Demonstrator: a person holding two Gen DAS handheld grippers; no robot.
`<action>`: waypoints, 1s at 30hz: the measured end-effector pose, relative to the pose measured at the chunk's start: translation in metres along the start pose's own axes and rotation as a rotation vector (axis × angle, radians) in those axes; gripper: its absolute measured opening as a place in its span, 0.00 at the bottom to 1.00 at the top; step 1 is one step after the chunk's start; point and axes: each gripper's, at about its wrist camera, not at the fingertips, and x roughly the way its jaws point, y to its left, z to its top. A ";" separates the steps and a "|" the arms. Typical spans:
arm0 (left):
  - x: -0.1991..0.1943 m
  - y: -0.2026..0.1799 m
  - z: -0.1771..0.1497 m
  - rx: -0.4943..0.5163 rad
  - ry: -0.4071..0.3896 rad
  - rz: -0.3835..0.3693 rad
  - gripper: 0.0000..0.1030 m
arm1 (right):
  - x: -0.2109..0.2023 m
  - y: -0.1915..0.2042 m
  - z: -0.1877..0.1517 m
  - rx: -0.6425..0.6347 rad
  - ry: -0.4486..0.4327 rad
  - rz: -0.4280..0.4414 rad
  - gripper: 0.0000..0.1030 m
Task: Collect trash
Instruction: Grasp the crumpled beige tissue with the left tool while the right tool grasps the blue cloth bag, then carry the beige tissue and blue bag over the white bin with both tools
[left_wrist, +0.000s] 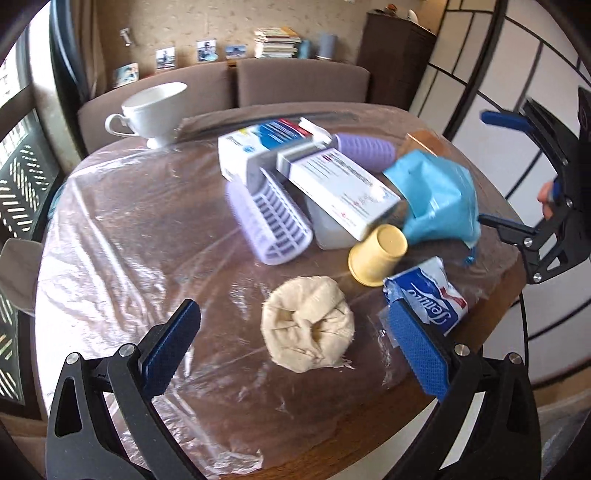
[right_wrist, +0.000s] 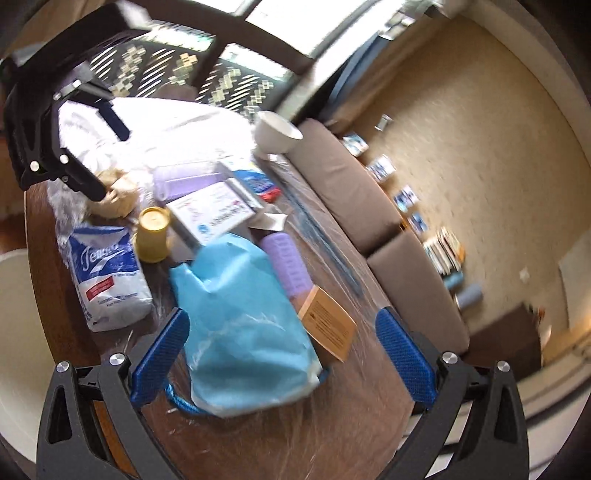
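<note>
The blue bag (right_wrist: 243, 325) lies at the table's (left_wrist: 110, 229) right edge, between the right gripper's (right_wrist: 284, 354) spread jaws, presumably as the trash receptacle. The left gripper (left_wrist: 295, 354), also apart, brackets the beige wad (left_wrist: 308, 328), likely first pick.

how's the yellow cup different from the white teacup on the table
The yellow cup lies tipped over among the clutter, against a white box; the white teacup stands upright, apart at the table's far edge. The teacup has a handle and a foot; the yellow cup is plain and handleless. The teacup looks wider at the mouth. Both rest on the plastic-covered table.
</note>
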 end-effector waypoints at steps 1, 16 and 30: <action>0.004 -0.001 0.000 0.013 0.009 0.008 0.99 | 0.001 0.005 0.002 -0.028 -0.005 0.009 0.96; 0.024 -0.006 -0.004 0.079 0.040 0.014 0.73 | 0.045 0.029 -0.006 -0.104 0.131 0.040 0.76; 0.007 -0.002 -0.009 0.046 0.009 0.029 0.50 | 0.048 0.011 -0.004 0.095 0.166 0.056 0.56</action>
